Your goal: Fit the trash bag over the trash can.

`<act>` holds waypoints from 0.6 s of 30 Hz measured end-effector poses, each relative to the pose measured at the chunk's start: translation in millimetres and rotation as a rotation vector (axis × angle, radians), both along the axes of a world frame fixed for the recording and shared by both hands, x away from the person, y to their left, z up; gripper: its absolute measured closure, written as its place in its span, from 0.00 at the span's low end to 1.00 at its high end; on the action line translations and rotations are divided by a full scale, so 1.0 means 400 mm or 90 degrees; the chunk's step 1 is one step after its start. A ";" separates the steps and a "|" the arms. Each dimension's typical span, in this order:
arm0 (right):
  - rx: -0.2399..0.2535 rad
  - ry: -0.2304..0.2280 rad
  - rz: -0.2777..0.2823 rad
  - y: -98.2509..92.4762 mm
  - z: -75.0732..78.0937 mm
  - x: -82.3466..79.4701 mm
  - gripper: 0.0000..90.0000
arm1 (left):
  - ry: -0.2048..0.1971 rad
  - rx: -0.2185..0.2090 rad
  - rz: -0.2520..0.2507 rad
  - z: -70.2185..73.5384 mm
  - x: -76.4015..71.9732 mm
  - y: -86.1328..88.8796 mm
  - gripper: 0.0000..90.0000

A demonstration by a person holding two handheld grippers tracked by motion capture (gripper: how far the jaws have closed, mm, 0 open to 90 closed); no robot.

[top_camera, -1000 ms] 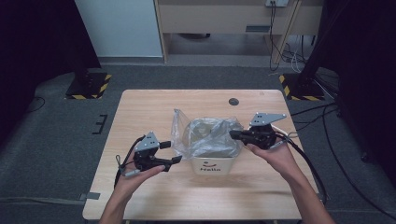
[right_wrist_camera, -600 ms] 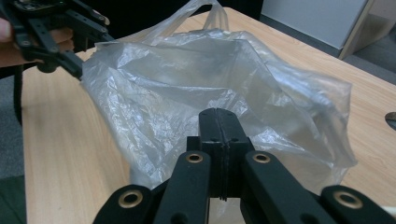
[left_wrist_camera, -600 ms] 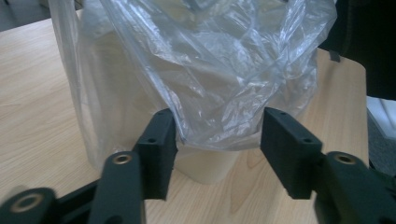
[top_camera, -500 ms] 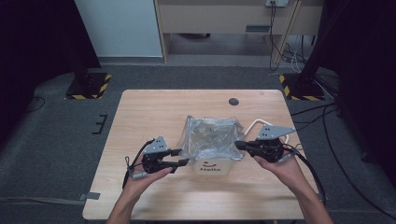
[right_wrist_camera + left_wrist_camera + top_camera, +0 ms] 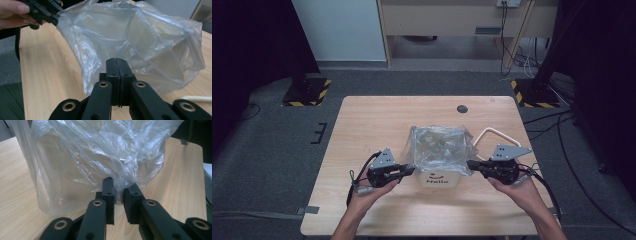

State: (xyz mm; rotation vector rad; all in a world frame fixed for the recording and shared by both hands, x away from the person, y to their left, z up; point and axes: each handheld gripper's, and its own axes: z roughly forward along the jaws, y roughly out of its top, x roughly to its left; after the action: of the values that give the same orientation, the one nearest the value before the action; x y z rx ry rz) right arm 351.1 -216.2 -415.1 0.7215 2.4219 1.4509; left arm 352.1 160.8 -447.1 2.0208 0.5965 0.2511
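A clear plastic bag (image 5: 439,147) lines a white box (image 5: 439,181) in the middle of the wooden table (image 5: 377,125). My left gripper (image 5: 411,170) is at the bag's lower left edge. In the left gripper view its jaws (image 5: 119,188) have just been closing and stand a narrow gap apart. A fold of the bag (image 5: 100,157) hangs into that gap. My right gripper (image 5: 471,164) is at the bag's lower right edge. Its jaws (image 5: 116,60) are pressed together on the bag's film (image 5: 140,40).
A white looped handle (image 5: 492,132) lies on the table just right of the box, and its end (image 5: 197,98) is in the right gripper view. A small dark round object (image 5: 462,108) sits near the far edge. Dark stands and cables line the floor around the table.
Both grippers have come down and nearer, from the bag's upper sides to its lower edges. The bag now lies lower over the box. The left jaws have narrowed.
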 end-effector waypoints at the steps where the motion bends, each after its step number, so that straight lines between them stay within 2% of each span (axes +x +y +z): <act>1: 0.000 0.000 0.000 0.000 0.000 0.000 1.00 | 0.000 0.001 -0.004 0.000 -0.001 -0.002 0.92; 3: 0.005 -0.003 -0.008 -0.016 -0.012 -0.012 0.93 | -0.001 0.008 -0.007 -0.003 -0.002 -0.007 0.92; 4: 0.008 -0.003 -0.015 -0.019 -0.016 -0.014 0.84 | 0.000 0.011 -0.007 -0.006 -0.002 -0.012 0.92; 5: 0.008 -0.003 -0.015 -0.019 -0.016 -0.014 0.84 | 0.000 0.011 -0.007 -0.006 -0.002 -0.012 0.92; 6: 0.012 -0.004 -0.027 -0.022 -0.019 -0.012 0.79 | 0.000 0.010 -0.006 -0.008 -0.002 -0.013 0.92; 7: 0.021 -0.002 -0.035 -0.025 -0.023 -0.006 0.69 | -0.001 0.013 -0.005 -0.009 -0.002 -0.016 0.92; 9: 0.035 0.002 -0.040 -0.022 -0.023 0.003 0.60 | -0.002 0.014 -0.003 -0.010 -0.002 -0.016 0.92; 10: 0.035 0.002 -0.040 -0.022 -0.023 0.003 0.60 | -0.002 0.014 -0.003 -0.010 -0.002 -0.016 0.92; 13: 0.047 0.007 -0.042 -0.014 -0.024 0.016 0.50 | -0.006 0.019 -0.001 -0.009 -0.004 -0.017 0.92; 16: 0.046 0.021 -0.035 -0.009 -0.030 0.022 0.52 | -0.010 0.022 0.002 -0.010 -0.005 -0.019 0.92; 17: 0.042 0.031 -0.022 -0.005 -0.035 0.021 0.63 | -0.013 0.025 0.000 -0.009 -0.006 -0.020 0.92; 18: 0.045 0.033 -0.016 -0.003 -0.037 0.020 0.68 | -0.013 0.025 0.000 -0.009 -0.006 -0.020 0.92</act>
State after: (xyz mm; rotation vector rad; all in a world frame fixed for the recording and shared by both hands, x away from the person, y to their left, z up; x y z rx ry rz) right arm 359.2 -217.5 -430.0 0.8116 2.4016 1.5333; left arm 349.8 152.8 -450.8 2.0538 0.5839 0.2850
